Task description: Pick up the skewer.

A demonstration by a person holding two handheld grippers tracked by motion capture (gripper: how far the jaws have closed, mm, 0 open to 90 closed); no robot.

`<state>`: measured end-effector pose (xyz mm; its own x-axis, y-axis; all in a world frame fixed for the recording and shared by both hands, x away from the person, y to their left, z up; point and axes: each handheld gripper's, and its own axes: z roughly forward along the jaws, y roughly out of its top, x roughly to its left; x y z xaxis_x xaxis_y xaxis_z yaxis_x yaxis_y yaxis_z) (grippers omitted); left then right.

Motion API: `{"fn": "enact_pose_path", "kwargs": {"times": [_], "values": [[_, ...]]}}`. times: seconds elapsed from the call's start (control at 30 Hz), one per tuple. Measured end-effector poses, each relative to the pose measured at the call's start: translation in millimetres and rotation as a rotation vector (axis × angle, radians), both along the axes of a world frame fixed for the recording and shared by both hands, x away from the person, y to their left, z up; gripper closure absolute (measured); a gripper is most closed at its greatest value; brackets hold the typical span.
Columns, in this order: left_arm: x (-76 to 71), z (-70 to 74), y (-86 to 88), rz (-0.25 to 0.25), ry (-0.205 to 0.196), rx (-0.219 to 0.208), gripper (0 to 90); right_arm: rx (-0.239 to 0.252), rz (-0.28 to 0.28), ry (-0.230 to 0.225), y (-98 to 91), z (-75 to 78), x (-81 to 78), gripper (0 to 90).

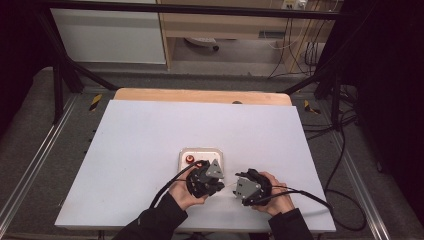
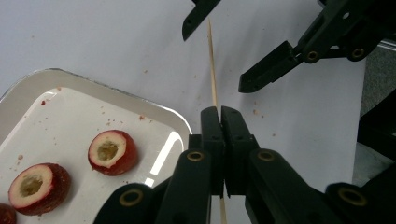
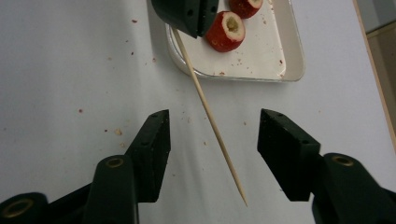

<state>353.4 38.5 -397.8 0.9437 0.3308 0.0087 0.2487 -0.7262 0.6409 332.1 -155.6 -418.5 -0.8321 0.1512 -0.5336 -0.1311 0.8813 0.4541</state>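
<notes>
A thin wooden skewer point(image 3: 201, 100) lies slanted above the white table, its sharp tip toward me in the right gripper view. My left gripper point(image 2: 220, 112) is shut on its blunt end, beside a small white tray point(image 2: 28, 88). The tray holds cored red fruit halves point(image 2: 112, 151) point(image 2: 37, 186). My right gripper point(image 3: 215, 123) is open, its jaws standing on either side of the skewer's pointed half without touching it. In the high view both grippers, left point(image 1: 205, 177) and right point(image 1: 247, 187), face each other near the table's front edge.
The white table sheet point(image 1: 150, 135) is speckled with small red crumbs. The tray point(image 1: 200, 151) sits just beyond the left gripper. Cables trail from both grippers toward the table's front and right. A wooden edge point(image 1: 200, 95) runs along the far side.
</notes>
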Motion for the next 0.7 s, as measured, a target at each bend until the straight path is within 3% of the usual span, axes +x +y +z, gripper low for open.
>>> {"fn": "enact_pose_path", "kwargs": {"times": [0.33, 0.47, 0.7], "values": [[-2.8, -0.9, -11.6, -0.018, 0.006, -0.001, 88.5, -0.07, 0.081, -0.036, 1.5, -5.1, -3.3, 59.9], [-3.0, -1.3, -15.4, -0.042, 0.007, 0.015, 88.5, -0.121, 0.14, -0.061, 1.6, -7.2, -5.9, 69.7], [-2.8, -3.2, -16.0, -0.044, 0.013, 0.016, 88.5, -0.139, 0.163, -0.073, 2.2, -9.3, -6.3, 78.0]]}}
